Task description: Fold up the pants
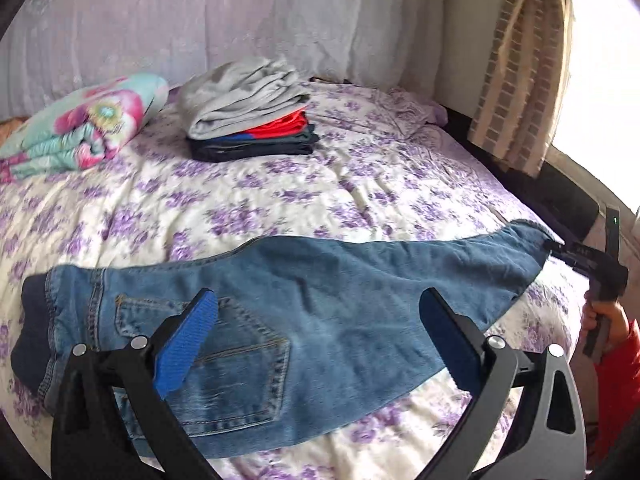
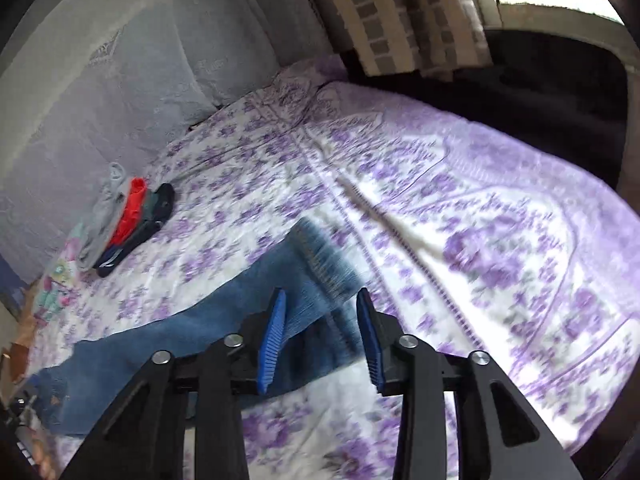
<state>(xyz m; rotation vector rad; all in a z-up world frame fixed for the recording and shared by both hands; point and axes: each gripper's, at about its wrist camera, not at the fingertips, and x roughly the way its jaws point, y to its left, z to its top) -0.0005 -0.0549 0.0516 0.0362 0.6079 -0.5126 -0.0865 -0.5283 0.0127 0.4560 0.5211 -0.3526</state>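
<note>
Blue jeans lie stretched across the floral bed sheet, waistband at the left and back pocket up. The legs run right to the hem. My left gripper hovers over the seat of the jeans, its jaws wide open, with nothing between the blue pads. My right gripper is at the hem end. Its pads stand apart with the denim lying between them, not pinched. In the left wrist view the right gripper shows at the hem, held by a hand with a red sleeve.
A stack of folded clothes sits at the back of the bed, with a rolled floral blanket to its left. Pale pillows line the head. A checked curtain and the dark bed frame border the right side.
</note>
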